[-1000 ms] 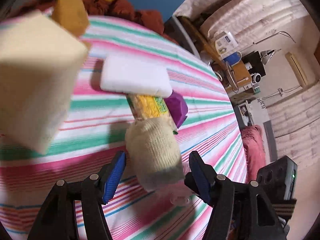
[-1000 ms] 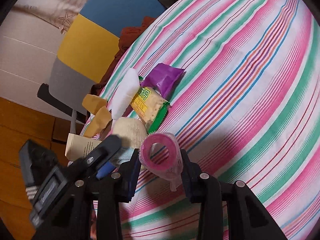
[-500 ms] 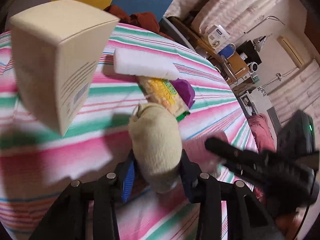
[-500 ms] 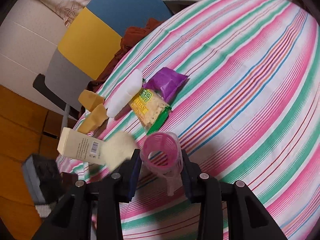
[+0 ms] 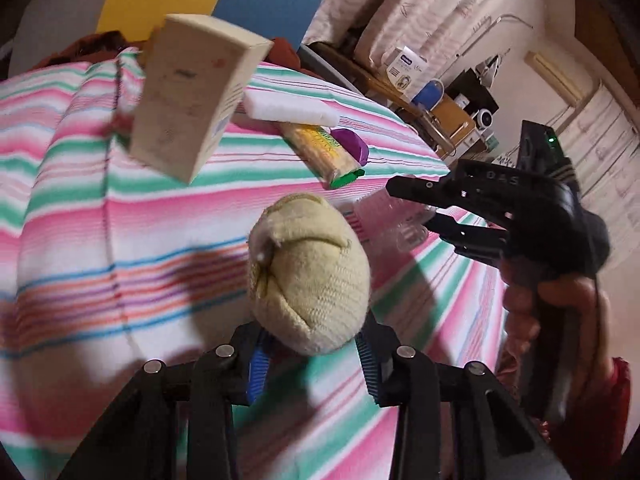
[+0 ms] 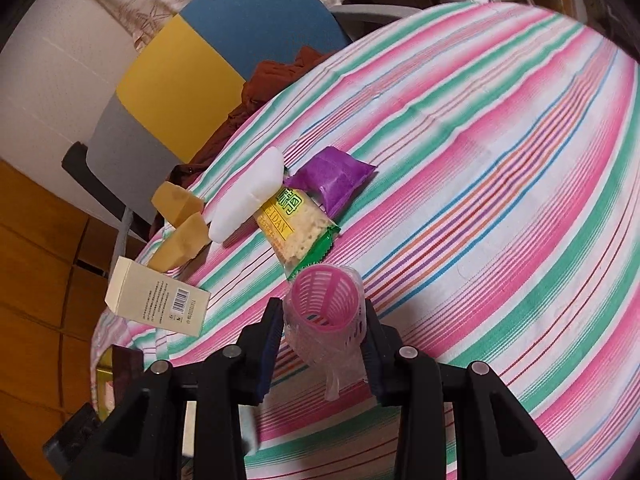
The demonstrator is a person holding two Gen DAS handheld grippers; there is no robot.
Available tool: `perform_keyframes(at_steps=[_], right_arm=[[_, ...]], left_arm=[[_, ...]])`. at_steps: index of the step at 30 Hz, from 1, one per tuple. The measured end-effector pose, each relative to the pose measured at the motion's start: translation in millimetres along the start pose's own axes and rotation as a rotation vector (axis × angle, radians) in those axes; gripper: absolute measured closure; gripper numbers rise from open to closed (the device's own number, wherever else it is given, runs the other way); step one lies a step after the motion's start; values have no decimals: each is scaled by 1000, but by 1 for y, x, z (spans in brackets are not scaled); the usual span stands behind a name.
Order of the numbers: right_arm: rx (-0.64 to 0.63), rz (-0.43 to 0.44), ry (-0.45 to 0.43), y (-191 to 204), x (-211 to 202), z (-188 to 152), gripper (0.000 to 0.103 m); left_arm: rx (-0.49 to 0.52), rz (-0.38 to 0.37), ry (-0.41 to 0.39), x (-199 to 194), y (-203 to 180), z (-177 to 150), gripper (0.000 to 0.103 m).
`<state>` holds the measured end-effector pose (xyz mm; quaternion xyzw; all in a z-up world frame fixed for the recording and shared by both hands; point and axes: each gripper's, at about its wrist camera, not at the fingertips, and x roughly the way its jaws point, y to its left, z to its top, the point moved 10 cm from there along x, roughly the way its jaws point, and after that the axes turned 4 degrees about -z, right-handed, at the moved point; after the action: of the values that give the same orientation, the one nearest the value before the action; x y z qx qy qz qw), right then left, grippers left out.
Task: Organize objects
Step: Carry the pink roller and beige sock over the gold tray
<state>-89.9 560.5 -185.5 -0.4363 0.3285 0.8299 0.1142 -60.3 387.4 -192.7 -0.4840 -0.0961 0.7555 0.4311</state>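
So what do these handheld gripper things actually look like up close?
Each is matte black plastic. The left gripper and the right gripper have two angular fingers lined with ribbed blue pads, fastened with round silver bolts. Seen from the left camera, the right one carries a black box with a green light. A bare hand grips it.

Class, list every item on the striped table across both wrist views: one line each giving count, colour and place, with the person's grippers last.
rolled sock: 1, cream, held in left gripper
hair curler: 1, pink, held in right gripper
carton: 1, beige, table edge
cheese wedges: 2, yellow, beside white pad
white pad: 1, white, next to cracker pack
cracker pack: 1, yellow-green, mid-table
purple packet: 1, purple, touching cracker pack
tablecloth: 1, pink-green striped
left gripper: 1, black, shut
right gripper: 1, black, shut
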Motion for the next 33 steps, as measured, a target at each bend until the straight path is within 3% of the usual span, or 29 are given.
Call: perform_keyframes(at_steps=[12,25,33], right_arm=[[-231,-166,-61,24,-4,-10,67],[-395,-190,-60,67,-21,-52,67],[-452,-137,-52,104,-38,-83,67]], left_arm=[[44,-6,-12,-48,5,-31,65],[99,-30,-66,-103,0,-44,65],[128,-9,-108,-135,7,-51,65]])
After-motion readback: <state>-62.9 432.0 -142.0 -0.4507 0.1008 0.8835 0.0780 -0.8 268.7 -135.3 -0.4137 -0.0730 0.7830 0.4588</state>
